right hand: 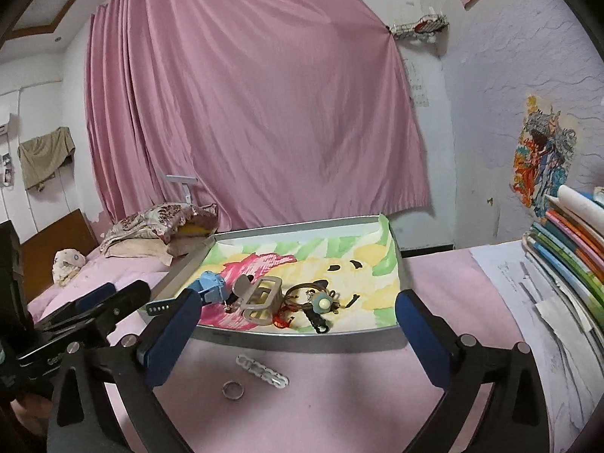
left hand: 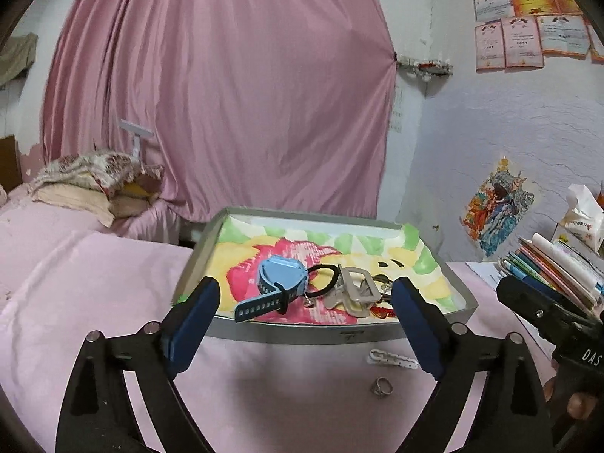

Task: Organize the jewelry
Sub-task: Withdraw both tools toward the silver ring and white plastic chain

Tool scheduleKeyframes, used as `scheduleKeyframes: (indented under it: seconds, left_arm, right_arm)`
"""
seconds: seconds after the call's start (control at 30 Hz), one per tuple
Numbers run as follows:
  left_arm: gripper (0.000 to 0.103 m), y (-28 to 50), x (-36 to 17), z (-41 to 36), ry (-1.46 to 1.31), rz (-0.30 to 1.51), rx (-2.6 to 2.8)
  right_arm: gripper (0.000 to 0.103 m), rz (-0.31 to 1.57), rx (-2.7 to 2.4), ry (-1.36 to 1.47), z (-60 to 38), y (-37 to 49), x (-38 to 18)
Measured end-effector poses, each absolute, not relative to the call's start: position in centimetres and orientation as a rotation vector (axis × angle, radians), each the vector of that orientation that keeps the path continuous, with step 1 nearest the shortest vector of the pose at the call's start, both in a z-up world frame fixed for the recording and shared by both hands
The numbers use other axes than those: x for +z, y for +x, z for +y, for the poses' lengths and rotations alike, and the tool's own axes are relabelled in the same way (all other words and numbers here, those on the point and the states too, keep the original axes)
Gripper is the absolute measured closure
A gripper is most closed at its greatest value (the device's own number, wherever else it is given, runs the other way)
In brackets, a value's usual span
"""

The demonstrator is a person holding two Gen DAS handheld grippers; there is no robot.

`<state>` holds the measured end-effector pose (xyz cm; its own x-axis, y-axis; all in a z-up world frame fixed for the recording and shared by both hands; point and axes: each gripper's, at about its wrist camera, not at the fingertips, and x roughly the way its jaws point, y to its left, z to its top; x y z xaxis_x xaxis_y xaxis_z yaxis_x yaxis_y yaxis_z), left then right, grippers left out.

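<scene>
The left gripper (left hand: 304,324) stands wide open with nothing between its blue pads, and the right gripper (right hand: 298,334) is likewise spread wide and empty. Both hang above the pink-covered worktop (right hand: 358,396), side by side and pointing at the same tray.

Nearest, on the pink cloth between the fingers, lies a ring (right hand: 233,390). Just beyond it is a white clip (right hand: 261,370), lying flat and still short of the tray's front wall.

Next comes the tray (right hand: 302,339), a shallow grey box lined with a pink, yellow and green drawing. Inside, near the front, a cluster of pieces sits close together: a blue watch (left hand: 275,283) at the left with its strap reaching toward the front rim, a black hair tie (left hand: 326,281) beside it, a beige claw clip (right hand: 260,298) lying partly over the tie, then a brown band with a pale flower charm (right hand: 322,304) at the right. A small red piece (left hand: 381,311) lies by the front wall.

To the right, books (right hand: 566,249) are stacked on the worktop. Farther back are a bed (left hand: 56,234) with pillows (left hand: 87,185) and a pink curtain (right hand: 256,94).
</scene>
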<state>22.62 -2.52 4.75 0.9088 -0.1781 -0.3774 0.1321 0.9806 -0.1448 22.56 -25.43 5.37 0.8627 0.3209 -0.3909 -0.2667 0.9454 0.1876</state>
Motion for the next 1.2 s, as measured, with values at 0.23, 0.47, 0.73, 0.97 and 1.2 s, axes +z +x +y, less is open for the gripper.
scheduleKeyframes:
  seconds: [0.23, 0.47, 0.73, 0.97, 1.2]
  left_arm:
    - [0.013, 20.0, 3.9, -2.9, -0.06, 0.396, -0.156]
    - [0.013, 19.8, 2.6, -3.0, -0.066, 0.456, -0.173]
    - [0.013, 21.6, 1.0, -4.1, -0.063, 0.614, -0.203]
    - [0.015, 23.5, -0.6, -4.9, -0.051, 0.733, -0.252]
    - [0.038, 25.0, -1.8, -5.9, -0.055, 0.828, -0.342]
  right_arm:
    - [0.0, 0.414, 0.309, 0.07, -25.7, 20.8, 4.7]
    - [0.0, 0.474, 0.323, 0.004, -26.0, 20.7, 3.6]
    - [0.0, 0.619, 0.377, -0.058, -26.0, 22.2, 1.9]
    - [0.02, 0.759, 0.457, -0.098, -25.7, 23.9, 0.2]
    - [0.042, 0.855, 0.514, -0.165, -24.8, 25.6, -1.2]
